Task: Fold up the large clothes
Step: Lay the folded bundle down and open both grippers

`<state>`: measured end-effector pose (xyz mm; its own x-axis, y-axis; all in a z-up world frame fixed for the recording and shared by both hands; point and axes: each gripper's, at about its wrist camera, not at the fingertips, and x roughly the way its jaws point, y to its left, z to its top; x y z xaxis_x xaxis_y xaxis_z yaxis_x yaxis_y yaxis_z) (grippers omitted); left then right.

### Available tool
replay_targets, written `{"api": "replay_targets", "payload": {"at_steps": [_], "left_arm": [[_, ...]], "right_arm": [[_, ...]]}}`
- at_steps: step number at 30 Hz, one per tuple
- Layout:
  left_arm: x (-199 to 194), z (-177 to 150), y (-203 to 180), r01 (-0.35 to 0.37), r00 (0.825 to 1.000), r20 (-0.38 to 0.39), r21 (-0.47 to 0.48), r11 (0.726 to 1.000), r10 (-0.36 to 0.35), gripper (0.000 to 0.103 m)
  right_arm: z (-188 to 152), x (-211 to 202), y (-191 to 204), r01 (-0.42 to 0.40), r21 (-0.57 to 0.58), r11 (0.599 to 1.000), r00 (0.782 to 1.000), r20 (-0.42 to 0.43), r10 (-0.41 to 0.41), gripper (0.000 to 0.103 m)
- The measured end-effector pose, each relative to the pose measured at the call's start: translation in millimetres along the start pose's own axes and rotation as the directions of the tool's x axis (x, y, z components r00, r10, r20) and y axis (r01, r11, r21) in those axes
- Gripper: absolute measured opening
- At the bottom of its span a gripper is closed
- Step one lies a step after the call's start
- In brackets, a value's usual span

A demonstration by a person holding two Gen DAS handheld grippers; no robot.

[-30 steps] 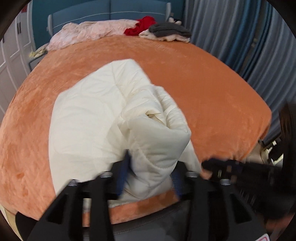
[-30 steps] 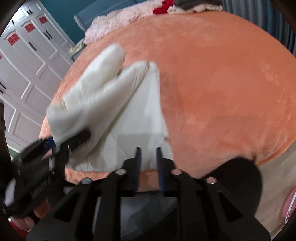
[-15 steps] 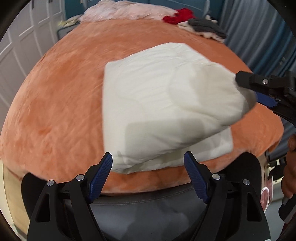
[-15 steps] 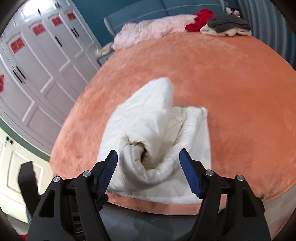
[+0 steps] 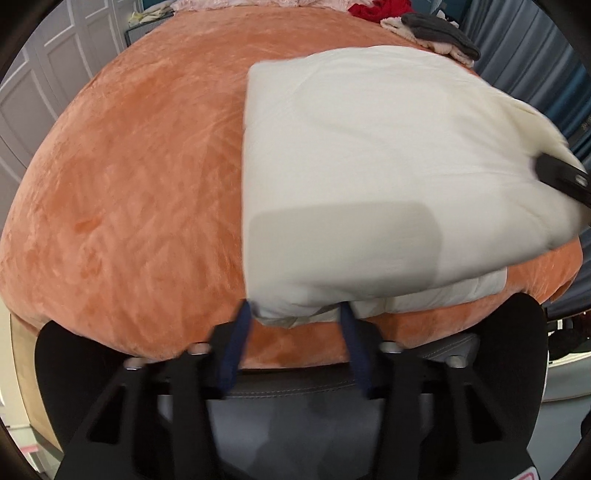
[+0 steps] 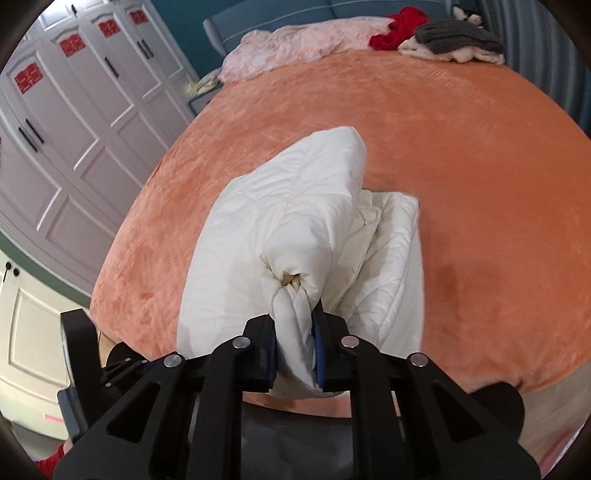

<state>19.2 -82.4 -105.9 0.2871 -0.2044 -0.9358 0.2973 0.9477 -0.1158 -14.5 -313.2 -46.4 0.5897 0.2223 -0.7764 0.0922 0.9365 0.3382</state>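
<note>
Right wrist view shows the right gripper point(image 6: 294, 345) closing, its blue pads pinching a bunched corner of the white puffy coat point(image 6: 291, 254), which is lifted a bit above the orange bed point(image 6: 461, 155). Left wrist view shows the left gripper point(image 5: 295, 317) closing around the near corner of the same coat, with the corner between its fingers point(image 5: 236, 339); the picture is blurry, so I cannot tell if the pads press on it yet. The coat lies folded near the front edge of the bed, with its far side held up by the right gripper. It looks soft, thick and light, and it will likely puff back open if let go. Its cloth looks smooth, so a thin pinch may slip. I think the best places to hold are the thick corners, where many layers bunch up. The front edge of the bed is just under the coat, so it could slide off there. Behind it the bed is wide and bare, with lots of room. A pile of other clothes point(image 6: 436, 35) sits far back by the headboard, and white closet doors point(image 6: 74, 122) stand to the left.
</note>
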Motion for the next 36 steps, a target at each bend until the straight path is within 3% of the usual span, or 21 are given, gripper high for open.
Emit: {"api": "replay_targets", "payload": {"at_steps": [6, 13, 19, 20, 23, 26, 29, 33, 36], "left_arm": [[5, -1, -14, 0.001, 1.0, 0.001, 0.055, 0.999, -0.002, 0.026], [18, -7, -21, -0.014, 0.999, -0.031, 0.08, 0.997, 0.016, 0.024], [33, -10, -23, -0.023, 0.998, -0.055, 0.079, 0.997, 0.028, 0.023], [35, -11, -24, -0.023, 0.998, -0.063, 0.075, 0.997, 0.028, 0.021], [53, -12, -16, -0.008, 0.993, -0.114, 0.032, 0.999, 0.011, 0.0], [65, -10, -4, -0.003, 0.991, -0.13, -0.019, 1.0, 0.001, 0.0], [53, -10, -4, -0.008, 0.995, -0.103, 0.015, 1.0, 0.009, 0.0], [21, -21, 16, -0.043, 0.996, -0.071, 0.036, 0.998, 0.046, 0.008], [-12, -23, 46, -0.103, 0.995, -0.009, 0.01, 0.995, 0.103, 0.008]], "right_arm": [[-35, 12, -39, 0.083, 0.062, 0.995, 0.995, -0.065, -0.079, 0.013], [-60, 53, -56, 0.147, 0.065, 0.987, 0.982, -0.13, -0.138, 0.014], [-66, 76, -65, 0.152, 0.083, 0.985, 0.978, -0.156, -0.138, 0.014], [-67, 78, -66, 0.15, 0.089, 0.985, 0.978, -0.157, -0.135, 0.015], [-67, 81, -67, 0.159, 0.083, 0.984, 0.977, -0.158, -0.144, 0.015], [-65, 84, -69, 0.163, 0.073, 0.984, 0.976, -0.157, -0.151, 0.015], [-67, 81, -65, 0.15, 0.076, 0.986, 0.979, -0.15, -0.138, 0.015], [-65, 52, -73, 0.079, 0.151, 0.985, 0.99, -0.127, -0.06, 0.031], [-59, 18, -73, 0.097, 0.167, 0.981, 0.993, -0.083, -0.084, 0.047]]}}
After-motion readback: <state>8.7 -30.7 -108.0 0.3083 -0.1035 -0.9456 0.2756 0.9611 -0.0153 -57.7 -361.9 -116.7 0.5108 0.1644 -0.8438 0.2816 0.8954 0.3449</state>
